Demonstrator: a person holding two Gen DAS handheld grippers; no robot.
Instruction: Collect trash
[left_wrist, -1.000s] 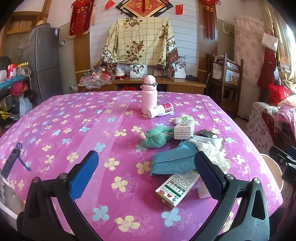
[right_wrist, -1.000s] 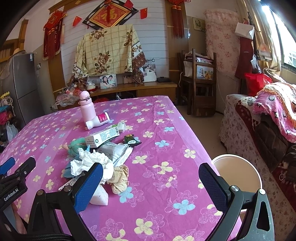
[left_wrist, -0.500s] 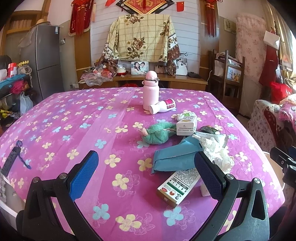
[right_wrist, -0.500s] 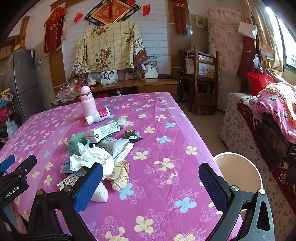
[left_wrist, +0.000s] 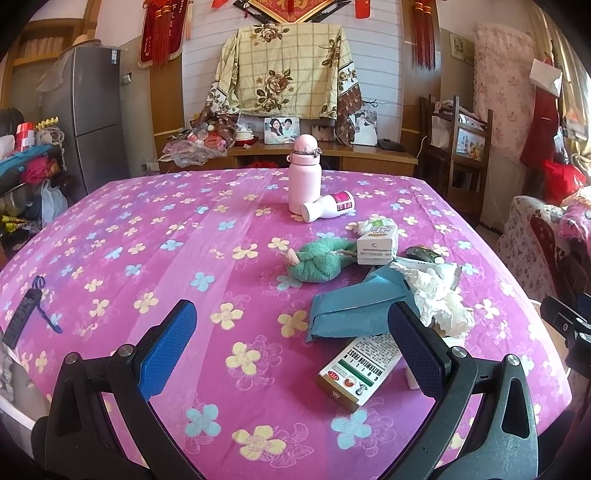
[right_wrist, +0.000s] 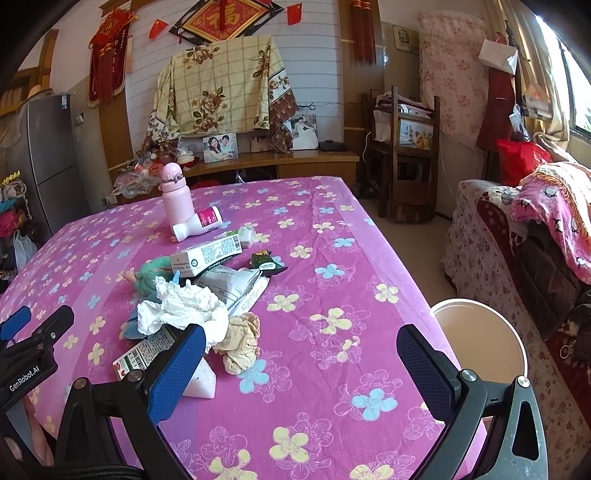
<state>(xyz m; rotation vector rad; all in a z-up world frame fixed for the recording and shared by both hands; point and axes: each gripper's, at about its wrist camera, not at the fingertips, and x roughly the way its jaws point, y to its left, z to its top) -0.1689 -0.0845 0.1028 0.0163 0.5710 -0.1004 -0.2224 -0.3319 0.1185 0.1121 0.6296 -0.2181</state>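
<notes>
A pile of trash lies on the pink flowered tablecloth (left_wrist: 147, 258): crumpled white tissue (right_wrist: 184, 310), a beige paper wad (right_wrist: 240, 339), a white-green medicine box (left_wrist: 362, 369), a teal pouch (left_wrist: 354, 310), a white carton (left_wrist: 376, 243), a dark wrapper (right_wrist: 266, 262) and a flat printed bag (right_wrist: 232, 284). My left gripper (left_wrist: 291, 332) hovers open over the near table edge, with the medicine box just inside its right finger. My right gripper (right_wrist: 301, 354) is open too, its left finger beside the tissue and a white wedge (right_wrist: 201, 380). A round bin (right_wrist: 480, 339) stands on the floor right of the table.
A pink flask (left_wrist: 304, 177) stands upright with a white bottle (left_wrist: 328, 210) lying against it. A green knitted toy (left_wrist: 314, 258) lies beside the carton. A black strap (left_wrist: 22, 317) rests at the left table edge. A sofa (right_wrist: 535, 240) flanks the bin.
Both views have shifted only slightly. The grippers stay open and no object on the table has moved.
</notes>
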